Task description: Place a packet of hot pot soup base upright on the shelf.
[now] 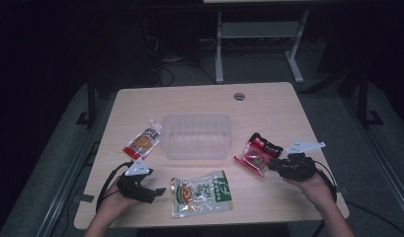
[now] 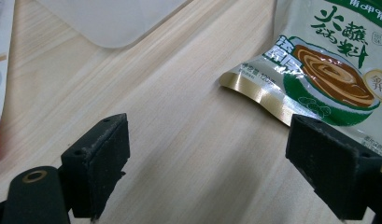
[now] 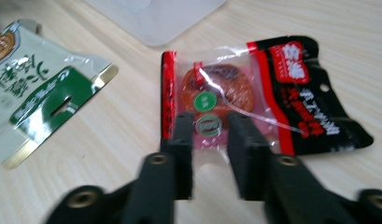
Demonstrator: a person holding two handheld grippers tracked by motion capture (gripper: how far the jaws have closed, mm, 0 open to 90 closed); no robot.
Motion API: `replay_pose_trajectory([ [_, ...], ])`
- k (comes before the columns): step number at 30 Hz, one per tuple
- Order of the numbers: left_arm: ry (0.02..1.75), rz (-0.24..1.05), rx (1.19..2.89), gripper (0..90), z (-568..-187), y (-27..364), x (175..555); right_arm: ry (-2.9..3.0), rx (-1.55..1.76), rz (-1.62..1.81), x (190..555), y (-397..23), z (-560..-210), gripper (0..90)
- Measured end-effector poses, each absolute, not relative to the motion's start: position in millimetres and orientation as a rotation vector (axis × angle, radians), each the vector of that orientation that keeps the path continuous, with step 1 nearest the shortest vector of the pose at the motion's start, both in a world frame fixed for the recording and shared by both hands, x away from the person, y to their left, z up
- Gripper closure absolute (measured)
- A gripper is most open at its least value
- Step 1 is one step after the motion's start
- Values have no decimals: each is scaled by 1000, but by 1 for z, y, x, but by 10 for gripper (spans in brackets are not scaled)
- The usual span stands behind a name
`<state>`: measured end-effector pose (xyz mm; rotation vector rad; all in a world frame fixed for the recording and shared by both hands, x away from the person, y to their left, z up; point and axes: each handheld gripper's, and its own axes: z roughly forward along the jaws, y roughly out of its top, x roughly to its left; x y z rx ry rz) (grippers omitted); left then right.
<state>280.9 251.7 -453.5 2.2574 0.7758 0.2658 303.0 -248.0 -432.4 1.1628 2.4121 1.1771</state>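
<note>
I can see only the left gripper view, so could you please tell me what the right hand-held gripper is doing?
Observer: The right hand-held gripper is at the near edge of a red-and-black snack packet. Its jaws are narrowed around that edge, but I cannot tell whether they pinch it.
Operator: Thank you. Where does that packet lie relative to the clear container?
Observer: In the high view it lies just beside the right front corner of the clear container.
Operator: Is anything inside the container?
Observer: No, it looks empty from above.
</note>
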Motion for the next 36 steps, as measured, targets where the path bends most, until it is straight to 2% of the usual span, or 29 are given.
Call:
replay_pose_trajectory([
  [5,777,259,2264,134,-453,252,281,2421,1137,1167,313,-246,-431,892],
  [23,787,259,2255,135,-454,251,283,2383,1146,1127,369,-226,-439,896],
  [36,792,260,2259,138,-455,252,283,2406,1153,1108,396,-202,-446,896],
])
